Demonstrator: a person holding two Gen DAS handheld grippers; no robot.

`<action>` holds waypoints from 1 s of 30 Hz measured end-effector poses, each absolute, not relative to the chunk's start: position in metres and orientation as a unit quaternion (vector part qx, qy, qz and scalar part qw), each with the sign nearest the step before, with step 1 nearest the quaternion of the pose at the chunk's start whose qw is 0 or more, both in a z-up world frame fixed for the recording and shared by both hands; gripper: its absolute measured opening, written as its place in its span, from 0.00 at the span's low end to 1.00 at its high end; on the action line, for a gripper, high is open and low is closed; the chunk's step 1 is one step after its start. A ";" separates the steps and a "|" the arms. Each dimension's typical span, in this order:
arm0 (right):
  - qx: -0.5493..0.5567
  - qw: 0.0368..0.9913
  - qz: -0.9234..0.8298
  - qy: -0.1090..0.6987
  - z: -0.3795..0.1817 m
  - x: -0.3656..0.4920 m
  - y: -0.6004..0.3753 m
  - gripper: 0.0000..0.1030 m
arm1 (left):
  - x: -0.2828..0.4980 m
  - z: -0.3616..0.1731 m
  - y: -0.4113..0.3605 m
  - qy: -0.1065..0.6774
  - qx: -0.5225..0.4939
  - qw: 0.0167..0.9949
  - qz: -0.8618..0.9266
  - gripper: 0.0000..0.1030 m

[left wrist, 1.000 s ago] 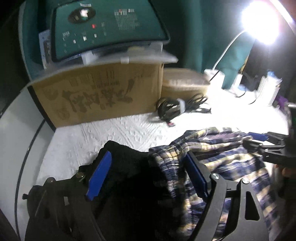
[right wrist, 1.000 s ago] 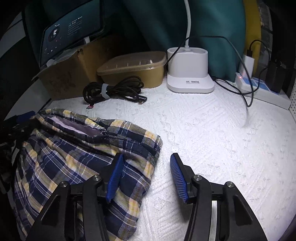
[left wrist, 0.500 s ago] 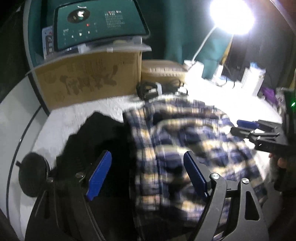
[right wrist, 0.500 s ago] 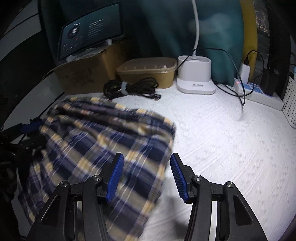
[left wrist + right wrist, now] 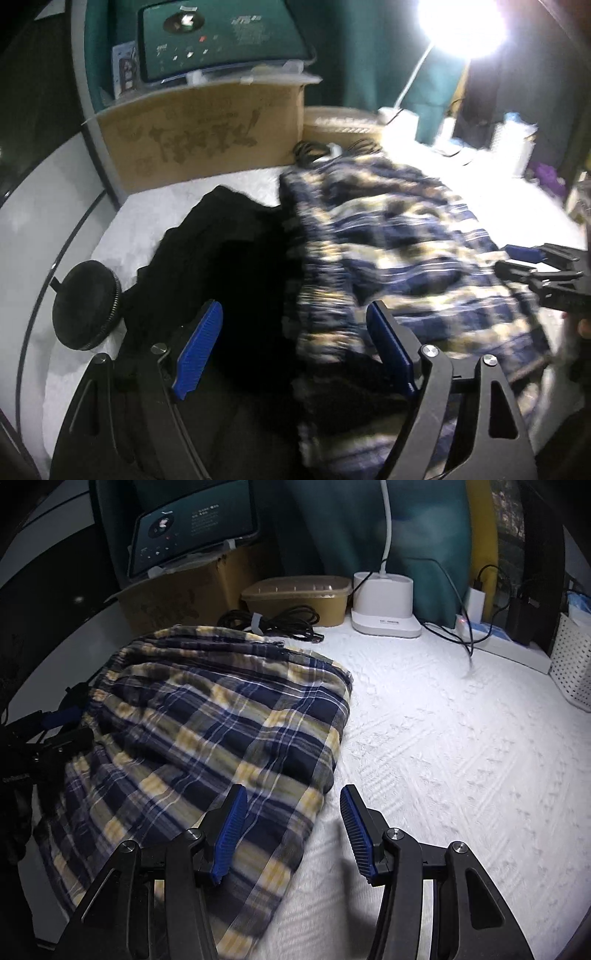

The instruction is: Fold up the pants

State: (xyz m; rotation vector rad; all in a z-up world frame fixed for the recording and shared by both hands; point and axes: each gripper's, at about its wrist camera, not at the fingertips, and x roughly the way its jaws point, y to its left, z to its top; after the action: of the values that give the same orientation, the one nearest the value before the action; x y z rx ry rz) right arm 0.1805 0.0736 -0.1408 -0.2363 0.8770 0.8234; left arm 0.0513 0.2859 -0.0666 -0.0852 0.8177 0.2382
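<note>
- The plaid pants [image 5: 221, 731], soft woven cloth checked in navy, yellow and white, lie folded and rumpled on the white quilted cover [image 5: 461, 757], whose surface is stitched in raised diamond lines.
- In the right wrist view the pants fill the area from 9 to 7 o'clock; their gathered waistband runs toward 11 o'clock, close to the coiled black cable [image 5: 273, 622].
- A black garment [image 5: 221, 251], matte and shapeless, lies just beside the pants at their 9 o'clock side in the left wrist view; a round black zipped case [image 5: 86, 304] sits farther toward 8 o'clock.
- The left gripper [image 5: 295, 343] is released: its ribbed blue pads stand wide apart above the seam between black garment and pants, pressing on nothing.
- The right gripper [image 5: 291, 830] is also released, half spread, its left pad over the pants' edge and its right pad over the bare cover.
- At 12 o'clock stand a printed cardboard box [image 5: 199, 136], a tan lidded plastic tub [image 5: 295, 598] and a smooth white lamp base [image 5: 384, 602].
- Compared with a second ago, the pants are spread flatter and reach nearer the cable; both grippers have drawn back from them, and the round case has come into view.
</note>
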 end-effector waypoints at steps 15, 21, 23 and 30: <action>-0.128 0.805 0.400 0.419 -0.151 0.133 0.058 0.53 | 0.029 -0.079 0.265 0.398 -0.068 0.910 0.096 0.79; -0.132 0.808 0.395 0.416 -0.153 0.127 0.051 0.53 | 0.025 -0.092 0.268 0.416 -0.057 0.898 0.133 0.79; -0.131 0.810 0.393 0.416 -0.152 0.126 0.049 0.53 | 0.020 -0.090 0.267 0.413 -0.056 0.899 0.137 0.79; -0.122 0.815 0.387 0.414 -0.147 0.121 0.033 0.53 | 0.004 -0.076 0.262 0.386 -0.085 0.908 0.137 0.79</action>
State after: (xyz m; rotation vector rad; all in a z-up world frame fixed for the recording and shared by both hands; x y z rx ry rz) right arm 0.1212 0.0330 -0.1473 -0.2596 0.8824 0.8266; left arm 0.0041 0.2618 -0.0764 -0.1756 0.7956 0.2826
